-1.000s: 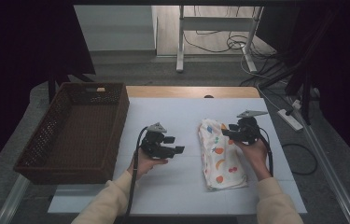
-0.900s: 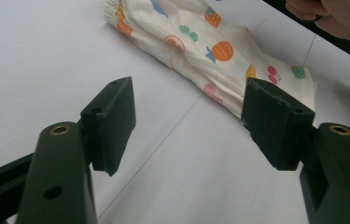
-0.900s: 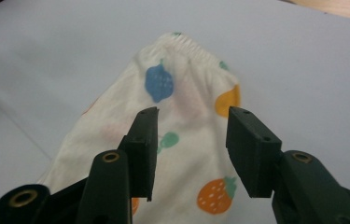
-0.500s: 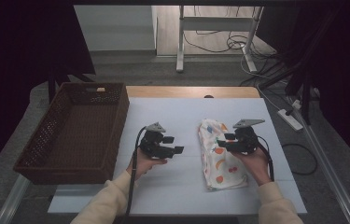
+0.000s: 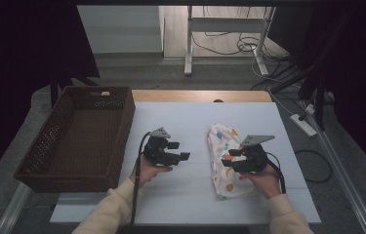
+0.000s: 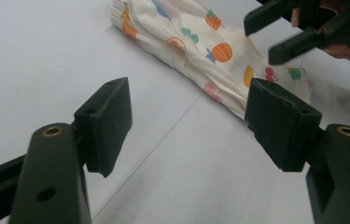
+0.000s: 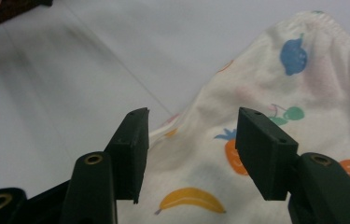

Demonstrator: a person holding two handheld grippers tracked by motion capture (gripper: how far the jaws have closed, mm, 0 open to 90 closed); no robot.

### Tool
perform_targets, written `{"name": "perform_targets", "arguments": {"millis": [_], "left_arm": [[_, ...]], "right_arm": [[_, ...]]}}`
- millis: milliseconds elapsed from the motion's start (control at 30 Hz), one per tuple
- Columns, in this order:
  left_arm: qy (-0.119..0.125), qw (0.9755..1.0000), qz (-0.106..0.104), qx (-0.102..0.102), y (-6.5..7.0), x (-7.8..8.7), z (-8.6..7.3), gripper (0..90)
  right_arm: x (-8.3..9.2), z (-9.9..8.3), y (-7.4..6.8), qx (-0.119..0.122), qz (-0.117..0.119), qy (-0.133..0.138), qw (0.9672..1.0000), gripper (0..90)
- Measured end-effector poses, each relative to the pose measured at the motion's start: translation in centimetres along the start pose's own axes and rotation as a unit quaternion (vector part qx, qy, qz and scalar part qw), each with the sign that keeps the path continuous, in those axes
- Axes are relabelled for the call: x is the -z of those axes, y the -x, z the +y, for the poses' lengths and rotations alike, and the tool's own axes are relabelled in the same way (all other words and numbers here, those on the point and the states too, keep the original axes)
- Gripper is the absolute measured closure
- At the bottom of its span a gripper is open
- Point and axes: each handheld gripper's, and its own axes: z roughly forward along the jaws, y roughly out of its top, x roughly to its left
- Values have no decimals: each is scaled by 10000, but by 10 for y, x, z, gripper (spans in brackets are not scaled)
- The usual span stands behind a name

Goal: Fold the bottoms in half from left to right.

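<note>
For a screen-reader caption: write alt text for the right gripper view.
The right gripper, its two black jaws open with nothing between them, hovers over a cream fruit-print cloth lying on a white table. The jaws have just been opening.
</note>
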Motion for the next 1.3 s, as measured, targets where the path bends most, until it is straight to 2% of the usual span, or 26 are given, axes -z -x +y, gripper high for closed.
{"name": "perform_targets", "arguments": {"millis": [100,400,700,1000,1100,1300], "left_arm": [[34,10000,13,23,0,1,0,313],[34,10000,21,30,-1,1,-1,313],[50,10000,37,45,-2,2,-1,313],[50,10000,37,42,-2,2,0,311],[39,10000,35,24,-1,2,0,310],[26,10000,44,29,0,1,-1,310]], "right_arm": [[1,-2,-8,157,32,-28,9999,434],[1,-10,-23,273,216,-173,9992,432],[0,-14,-41,540,386,-307,9973,430],[3,-23,-51,599,537,-439,9958,423],[0,-24,-57,700,631,-548,9940,417],[-12,-25,-66,949,644,-888,9894,408]]}}
